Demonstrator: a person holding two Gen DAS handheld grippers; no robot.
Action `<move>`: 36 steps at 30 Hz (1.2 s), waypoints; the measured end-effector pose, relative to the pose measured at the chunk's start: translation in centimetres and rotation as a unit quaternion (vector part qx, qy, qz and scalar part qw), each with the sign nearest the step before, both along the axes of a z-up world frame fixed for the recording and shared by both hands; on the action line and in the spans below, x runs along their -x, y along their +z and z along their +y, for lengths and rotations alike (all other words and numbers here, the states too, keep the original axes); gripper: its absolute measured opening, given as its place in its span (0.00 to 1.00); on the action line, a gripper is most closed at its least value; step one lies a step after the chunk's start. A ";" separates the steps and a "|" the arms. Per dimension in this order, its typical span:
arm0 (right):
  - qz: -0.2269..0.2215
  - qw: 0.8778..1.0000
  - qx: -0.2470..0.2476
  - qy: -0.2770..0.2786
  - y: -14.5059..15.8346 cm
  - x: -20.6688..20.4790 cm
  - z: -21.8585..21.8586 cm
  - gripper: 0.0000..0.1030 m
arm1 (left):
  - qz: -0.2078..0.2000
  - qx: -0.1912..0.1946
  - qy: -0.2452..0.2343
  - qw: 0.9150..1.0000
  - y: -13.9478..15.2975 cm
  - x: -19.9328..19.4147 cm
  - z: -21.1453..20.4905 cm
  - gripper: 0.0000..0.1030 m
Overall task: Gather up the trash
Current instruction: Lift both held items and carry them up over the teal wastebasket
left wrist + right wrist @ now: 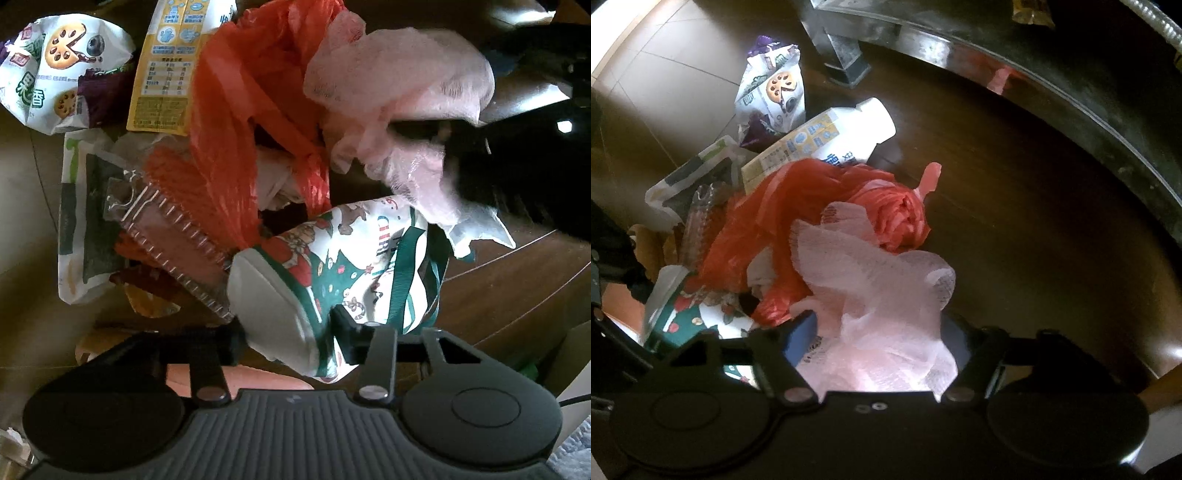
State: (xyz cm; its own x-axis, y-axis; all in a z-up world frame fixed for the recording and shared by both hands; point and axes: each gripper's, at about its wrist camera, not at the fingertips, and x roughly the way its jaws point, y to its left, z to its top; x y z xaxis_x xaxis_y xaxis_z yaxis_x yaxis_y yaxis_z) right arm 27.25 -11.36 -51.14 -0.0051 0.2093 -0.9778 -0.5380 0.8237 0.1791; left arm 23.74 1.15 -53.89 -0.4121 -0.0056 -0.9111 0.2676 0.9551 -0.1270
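A pile of trash lies on a dark wooden table. My left gripper (295, 332) is shut on the rim of a white and green Christmas-print gift bag (347, 266); the bag also shows in the right wrist view (687, 314). My right gripper (875, 347) is shut on a crumpled pink mesh wrap (871, 295), which also shows in the left wrist view (399, 96) hanging above the bag. A red plastic bag (243, 110) lies under it, also in the right wrist view (798, 206).
A yellow and white carton (820, 140), a white snack packet with cookie print (775, 96), a clear plastic tray (177, 236) and a white-green wrapper (81, 206) lie in the pile. A curved glass table edge (1071, 122) runs at the back right. Tiled floor (646, 59) lies beyond.
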 end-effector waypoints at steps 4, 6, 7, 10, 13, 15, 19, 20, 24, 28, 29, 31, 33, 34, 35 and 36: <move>0.010 1.000 0.015 -0.006 -0.4 -0.3 -0.1 0.14 | 0.000 0.015 0.002 1.000 0.7 -0.5 0.5 0.33; 0.010 1.000 0.020 -0.003 -0.2 -0.3 -0.1 0.11 | 0.002 0.020 0.001 1.000 1.2 -0.6 0.7 0.32; 0.009 1.000 0.022 -0.001 0.0 -0.2 -0.1 0.10 | 0.001 0.021 -0.001 1.000 1.6 -0.7 0.8 0.30; 0.000 1.000 0.029 0.003 1.5 0.2 0.1 0.06 | 0.004 0.007 -0.010 1.000 2.8 -1.1 0.8 0.26; -0.021 0.999 0.044 0.010 3.8 1.1 0.0 0.05 | -0.001 0.001 -0.025 1.000 4.9 -1.6 0.7 0.24; -0.033 0.999 0.043 0.005 5.8 1.5 -0.2 0.04 | -0.013 -0.001 -0.025 1.000 6.7 -1.8 0.8 0.24; -0.062 0.997 0.043 -0.012 9.6 2.1 -0.9 0.04 | -0.049 -0.006 -0.022 0.999 11.1 -1.8 0.5 0.24; -0.070 0.997 0.041 -0.016 10.7 2.4 -1.2 0.04 | -0.061 -0.008 -0.019 0.998 12.1 -1.5 0.2 0.24; -0.108 0.993 0.036 -0.034 14.8 3.4 -1.9 0.04 | -0.111 -0.011 0.010 0.994 16.9 -1.1 0.7 0.24; -0.144 0.988 0.027 -0.056 19.1 4.6 -3.1 0.04 | -0.152 -0.010 0.050 0.987 21.1 0.1 0.7 0.24; -0.154 0.986 0.025 -0.061 20.3 5.0 -3.5 0.04 | -0.163 -0.012 0.056 0.985 22.1 0.5 0.7 0.24; -0.170 0.983 0.021 -0.071 22.2 5.9 -4.0 0.04 | -0.192 -0.018 0.068 0.979 24.0 1.2 0.6 0.23; -0.190 0.978 0.014 -0.081 24.4 6.9 -4.5 0.04 | -0.226 -0.010 0.094 0.969 26.2 2.1 0.7 0.23; -0.199 0.976 0.009 -0.083 25.4 7.4 -4.8 0.04 | -0.241 -0.006 0.108 0.965 27.2 2.6 0.8 0.23; -0.209 0.974 0.005 -0.084 26.5 8.0 -5.1 0.04 | -0.255 -0.001 0.123 0.959 28.2 3.0 1.0 0.23; -0.219 0.972 0.000 -0.085 27.5 8.5 -5.4 0.04 | -0.268 0.008 0.142 0.953 29.4 3.5 1.2 0.23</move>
State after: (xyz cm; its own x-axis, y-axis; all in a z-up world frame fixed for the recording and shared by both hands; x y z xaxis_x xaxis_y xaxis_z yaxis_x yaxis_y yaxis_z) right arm 18.78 -16.80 -23.62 0.4464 0.1700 -0.8786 -0.4183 0.9076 -0.0369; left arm 20.24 2.35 -24.47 0.1323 -0.0636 -0.9892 0.0283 0.9978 -0.0604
